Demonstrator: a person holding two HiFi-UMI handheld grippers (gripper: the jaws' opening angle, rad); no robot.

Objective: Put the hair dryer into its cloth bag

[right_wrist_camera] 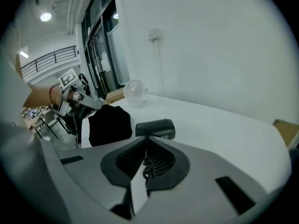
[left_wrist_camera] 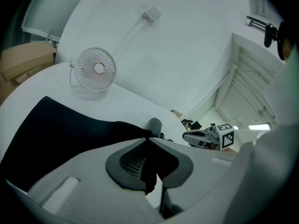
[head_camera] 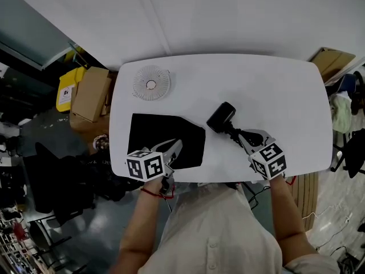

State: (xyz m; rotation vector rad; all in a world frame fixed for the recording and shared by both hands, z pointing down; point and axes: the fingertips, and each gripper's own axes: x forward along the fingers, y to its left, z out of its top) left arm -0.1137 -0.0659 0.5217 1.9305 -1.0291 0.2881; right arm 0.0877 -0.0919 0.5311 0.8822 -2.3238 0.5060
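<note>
On the table [head_camera: 274,84], left claw [head_camera: 177,146] pinches cloth bag [head_camera: 153,133], right claw [head_camera: 242,136] hair dryer [head_camera: 221,117].

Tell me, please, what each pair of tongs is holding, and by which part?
The left tongs pinch the bag by its near edge; the right tongs grip the dryer at its handle's tail end.

Nothing legible shows. The left gripper [head_camera: 177,148] carries its left cube [head_camera: 146,165] and the right gripper [head_camera: 240,137] its right cube [head_camera: 269,160], both with black-and-white square markers, no letters. Beyond the table's [head_camera: 274,90] left edge, the white label [head_camera: 67,93] on a yellow bag [head_camera: 69,80] is too small to read.
</note>
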